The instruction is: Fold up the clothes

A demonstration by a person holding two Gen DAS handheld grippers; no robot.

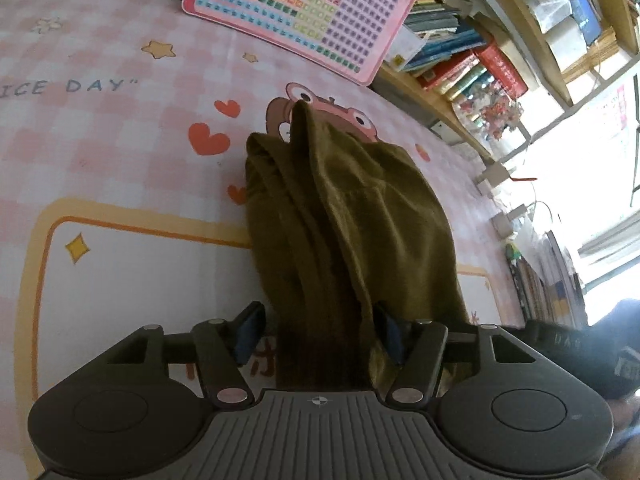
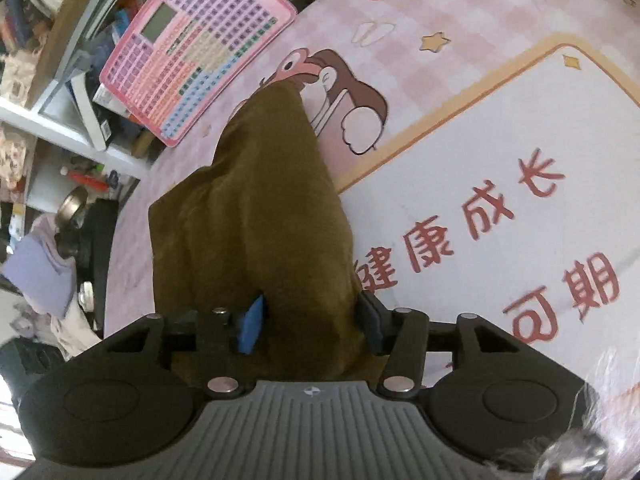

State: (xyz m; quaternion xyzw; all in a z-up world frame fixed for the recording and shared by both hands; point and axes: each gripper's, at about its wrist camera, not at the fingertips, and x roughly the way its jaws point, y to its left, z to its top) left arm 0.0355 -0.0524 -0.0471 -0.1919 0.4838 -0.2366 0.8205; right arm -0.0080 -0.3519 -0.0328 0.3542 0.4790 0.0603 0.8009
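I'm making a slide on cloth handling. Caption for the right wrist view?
Right gripper grips an olive-green garment that drapes toward a pink cartoon play mat.

Olive-green garment (image 1: pixel 344 216) hangs bunched, tip touching mat.

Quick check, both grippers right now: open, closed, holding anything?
Left gripper: jaws wide apart, olive garment bunched between the pads; whether it is pinched cannot be told.
Right gripper: same, jaws wide with the olive garment between them; grip cannot be told.
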